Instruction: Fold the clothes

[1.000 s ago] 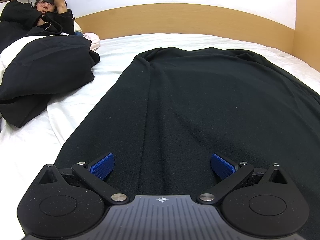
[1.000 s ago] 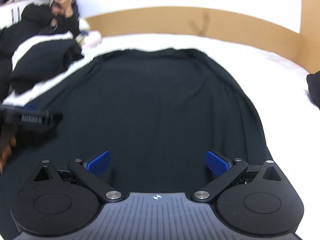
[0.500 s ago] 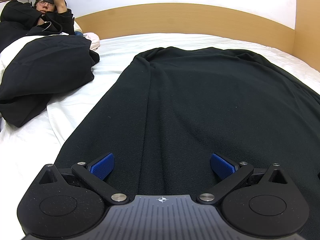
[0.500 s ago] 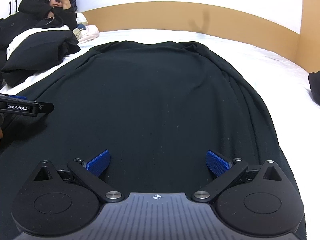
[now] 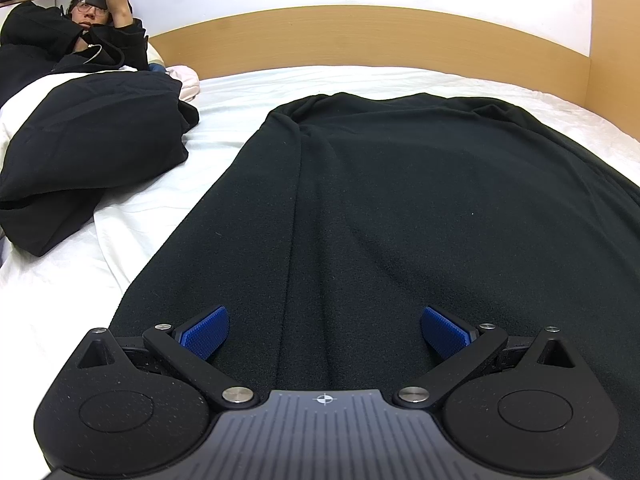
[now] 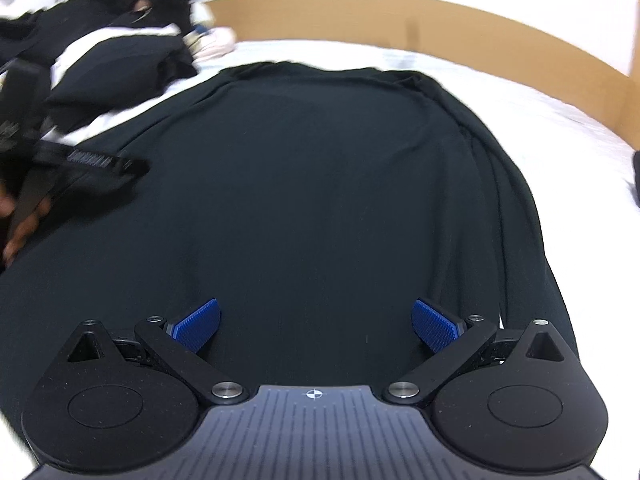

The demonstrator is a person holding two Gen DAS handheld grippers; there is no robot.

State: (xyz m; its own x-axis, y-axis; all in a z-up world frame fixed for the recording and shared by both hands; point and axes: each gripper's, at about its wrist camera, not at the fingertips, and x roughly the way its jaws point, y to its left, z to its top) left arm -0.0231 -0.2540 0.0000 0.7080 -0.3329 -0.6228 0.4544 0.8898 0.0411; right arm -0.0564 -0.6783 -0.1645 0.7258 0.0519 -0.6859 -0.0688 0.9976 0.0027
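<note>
A large black garment (image 5: 420,208) lies spread flat along the white bed, with long creases down its left side. My left gripper (image 5: 325,330) hovers open over its near edge, blue pads wide apart with nothing between them. In the right wrist view the same black garment (image 6: 312,184) fills the middle, folds bunched along its right edge. My right gripper (image 6: 316,322) is open above the near part of the cloth. The left gripper's body (image 6: 80,164) shows blurred at the left, held by a hand.
A heap of black clothes (image 5: 84,140) sits on the white sheet (image 5: 132,216) at the left. A person (image 5: 80,40) lies at the far left corner holding a phone. A wooden headboard (image 5: 360,36) borders the far side. Another dark item (image 6: 636,164) peeks in at the right edge.
The left wrist view is nearly unchanged. The right gripper has shifted, its view now blurred, and the left gripper appears higher and further right in it.
</note>
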